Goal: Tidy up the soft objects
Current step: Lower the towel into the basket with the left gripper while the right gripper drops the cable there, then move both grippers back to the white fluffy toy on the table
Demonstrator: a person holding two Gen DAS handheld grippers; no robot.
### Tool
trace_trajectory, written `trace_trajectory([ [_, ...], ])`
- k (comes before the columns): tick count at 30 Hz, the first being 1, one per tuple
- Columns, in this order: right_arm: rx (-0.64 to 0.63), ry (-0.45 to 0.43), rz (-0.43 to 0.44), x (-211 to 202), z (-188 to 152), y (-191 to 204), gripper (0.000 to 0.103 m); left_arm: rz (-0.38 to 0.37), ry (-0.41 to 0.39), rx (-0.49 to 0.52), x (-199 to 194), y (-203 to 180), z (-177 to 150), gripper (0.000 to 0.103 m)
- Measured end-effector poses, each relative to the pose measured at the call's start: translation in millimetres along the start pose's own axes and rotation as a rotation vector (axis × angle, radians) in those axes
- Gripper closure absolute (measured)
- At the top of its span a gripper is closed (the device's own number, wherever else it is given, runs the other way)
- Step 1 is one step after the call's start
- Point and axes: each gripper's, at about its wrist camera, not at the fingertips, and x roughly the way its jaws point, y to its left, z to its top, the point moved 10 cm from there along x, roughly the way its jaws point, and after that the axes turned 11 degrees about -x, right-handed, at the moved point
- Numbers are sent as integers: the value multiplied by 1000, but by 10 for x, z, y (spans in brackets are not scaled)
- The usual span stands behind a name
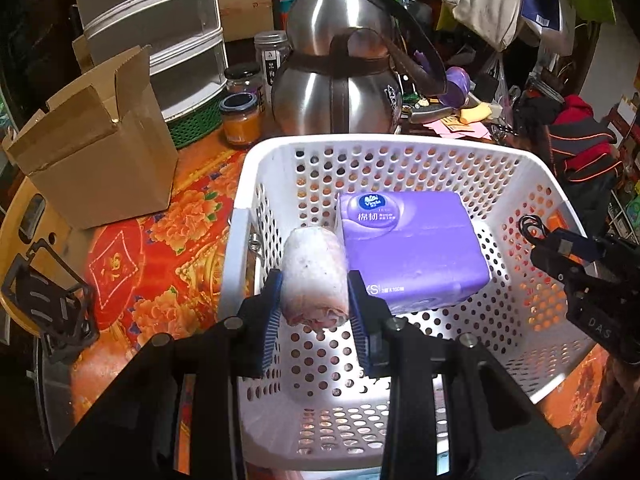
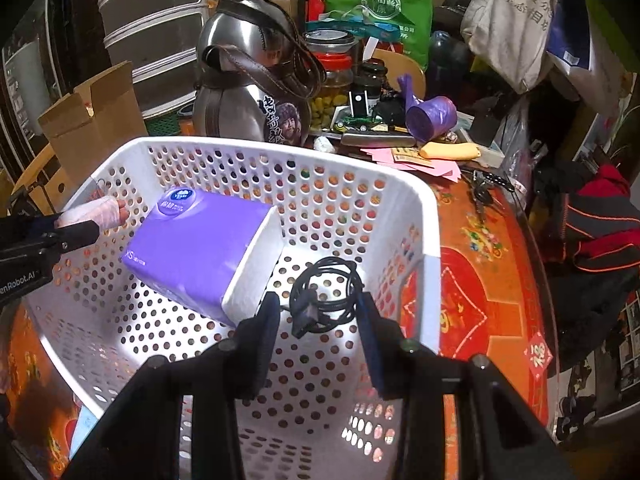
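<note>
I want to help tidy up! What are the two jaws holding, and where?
Left gripper pinches the rolled towel by its sides near one end. Right gripper holds the coiled black cable.

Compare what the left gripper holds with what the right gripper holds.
The left gripper clamps a pale rolled towel; the right gripper holds a black coiled cable. The towel is thick and fills the jaws; the cable is thin and loopy. Both hang over the white basket.

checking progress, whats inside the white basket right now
The white basket contains a purple tissue pack. Held over it: a rolled cloth and a coiled black cable. Anything under the pack is hidden.
</note>
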Motion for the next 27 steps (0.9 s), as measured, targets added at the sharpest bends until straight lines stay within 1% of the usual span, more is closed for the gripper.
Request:
trace_trajectory([
  [3,0,-25,9,-42,18,18,64,0,1,-2,34,10,-25,73],
  [5,2,-46,12,-91,36,28,53,0,-8,-9,35,25,-23,72],
  [6,4,-58,11,-118,45,27,42,-8,-15,-9,20,20,-20,69],
  [7,6,-72,5,-158,53,21,33,-8,-23,-11,2,21,-15,67],
  [8,8,-77,1,-180,57,13,31,0,-27,-11,-16,31,-14,60],
  [9,9,-84,2,-205,61,11,28,-1,-32,-8,-39,28,-14,49],
  [10,11,-88,8,-226,63,10,27,-5,-37,-4,-60,23,-6,47],
  [11,15,-86,9,-243,58,-2,26,-5,-45,-2,-93,22,-4,42],
  [12,19,-84,4,-256,53,-16,24,-10,-52,-2,-125,18,-1,33],
  [14,24,-86,5,-307,43,-33,22,-23,-61,2,-184,2,4,24],
  [16,30,-93,-8,-356,37,-59,16,0,-84,8,-250,12,18,23],
  [18,33,-104,-2,-429,16,-57,14,-5,-108,11,-348,-2,34,22],
  [21,27,-118,-8,-525,-18,-51,9,-21,-122,9,-478,-18,33,21],
  [23,27,-134,-19,-627,-62,-43,8,-31,-135,6,-582,-14,10,21],
  [25,40,-154,-3,-728,-123,-23,6,-45,-144,5,-693,-10,-50,19],
  [27,40,-165,-7,-839,-222,2,6,-25,-156,16,-810,24,-125,19],
])
